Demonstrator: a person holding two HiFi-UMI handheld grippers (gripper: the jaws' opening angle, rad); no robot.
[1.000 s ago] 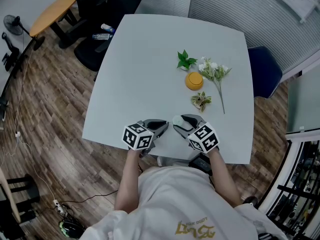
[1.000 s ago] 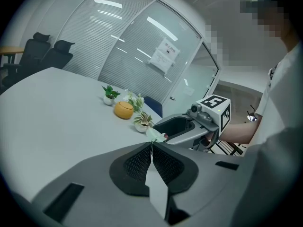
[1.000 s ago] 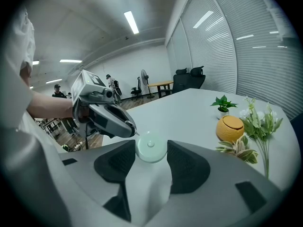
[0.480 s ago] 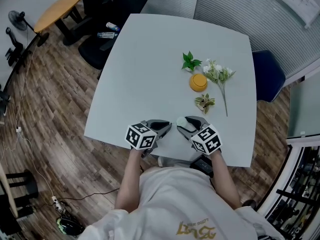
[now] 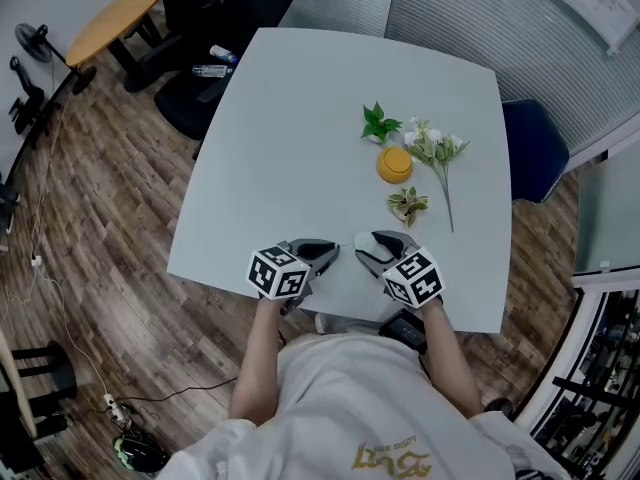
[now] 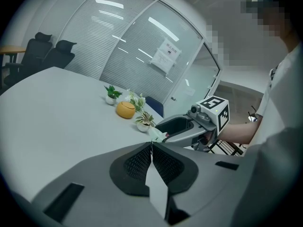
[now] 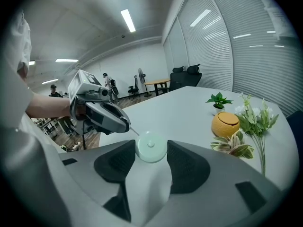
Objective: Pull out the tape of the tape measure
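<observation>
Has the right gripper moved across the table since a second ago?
No. Measured against the orange pot and the table edge, the right gripper sits where it did.

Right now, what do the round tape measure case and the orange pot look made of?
The tape measure case: pale green, smooth, faintly glossy, with a moulded centre button, probably plastic. The orange pot: matte, with a seam line round it; ceramic or plastic, cannot tell which.

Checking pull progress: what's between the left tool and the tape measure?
A short, thin stretch of tape, from the left tool's shut tip to the tape measure; clear in the right gripper view.
</observation>
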